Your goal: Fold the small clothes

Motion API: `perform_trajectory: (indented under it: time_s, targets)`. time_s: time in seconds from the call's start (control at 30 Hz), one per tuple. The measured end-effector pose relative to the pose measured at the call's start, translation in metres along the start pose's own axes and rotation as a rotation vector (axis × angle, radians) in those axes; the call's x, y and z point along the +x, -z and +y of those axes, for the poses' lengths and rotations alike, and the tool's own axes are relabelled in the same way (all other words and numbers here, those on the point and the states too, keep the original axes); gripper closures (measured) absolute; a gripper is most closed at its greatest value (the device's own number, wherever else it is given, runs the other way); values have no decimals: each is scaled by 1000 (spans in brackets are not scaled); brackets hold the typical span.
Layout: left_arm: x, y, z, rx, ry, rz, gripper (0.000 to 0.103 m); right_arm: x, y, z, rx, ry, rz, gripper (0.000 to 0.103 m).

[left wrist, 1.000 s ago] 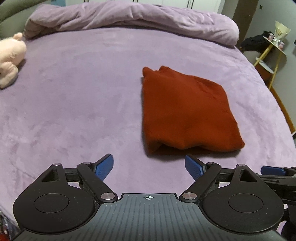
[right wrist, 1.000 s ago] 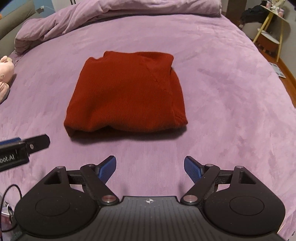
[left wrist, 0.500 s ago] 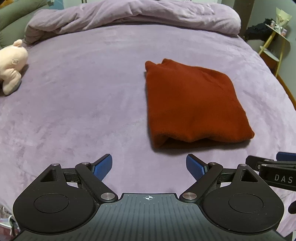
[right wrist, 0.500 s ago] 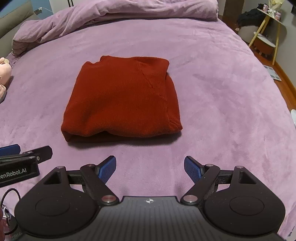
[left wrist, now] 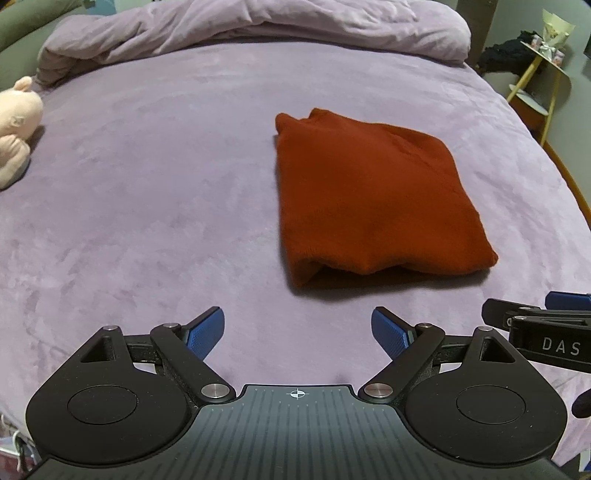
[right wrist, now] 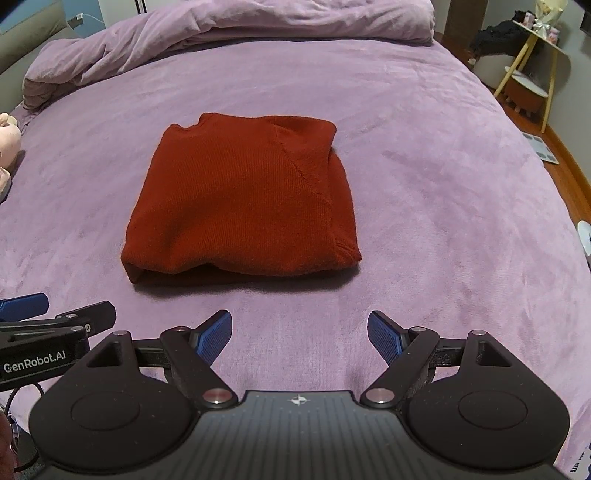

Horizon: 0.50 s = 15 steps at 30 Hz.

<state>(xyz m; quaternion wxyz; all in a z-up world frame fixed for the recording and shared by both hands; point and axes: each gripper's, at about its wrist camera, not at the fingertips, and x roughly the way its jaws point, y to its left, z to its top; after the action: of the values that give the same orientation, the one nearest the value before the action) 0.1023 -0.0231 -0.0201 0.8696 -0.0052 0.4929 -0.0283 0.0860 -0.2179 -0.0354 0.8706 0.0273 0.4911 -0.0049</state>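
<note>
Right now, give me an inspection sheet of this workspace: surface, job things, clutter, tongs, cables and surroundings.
Surface: purple bed cover, soft, lightly creased.
Job's things: red sweater, folded into a rectangle, lying flat, untouched.
Clutter: pink plush toy at the left edge; bunched duvet along the far side.
Tongs: left tongs open, empty, short of the sweater; right tongs open, empty.
Cables: thin black cable by the left tongs' body.
Surroundings: yellow-legged side table, wooden floor on the right.

Purple bed [right wrist: 424, 155] fills room. Rumpled duvet [right wrist: 229, 26] at bed's far end. Yellow-legged side table [right wrist: 535, 62] right of bed; wood floor [right wrist: 570, 173] beneath. Dim light.
</note>
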Motion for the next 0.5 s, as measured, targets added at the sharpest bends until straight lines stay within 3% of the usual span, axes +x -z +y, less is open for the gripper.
perform_trajectory:
  time_s: [0.5]
  targets:
    - [0,-3,-7,25,-17,1,12,0,-1,-5,17,-6,-9,22]
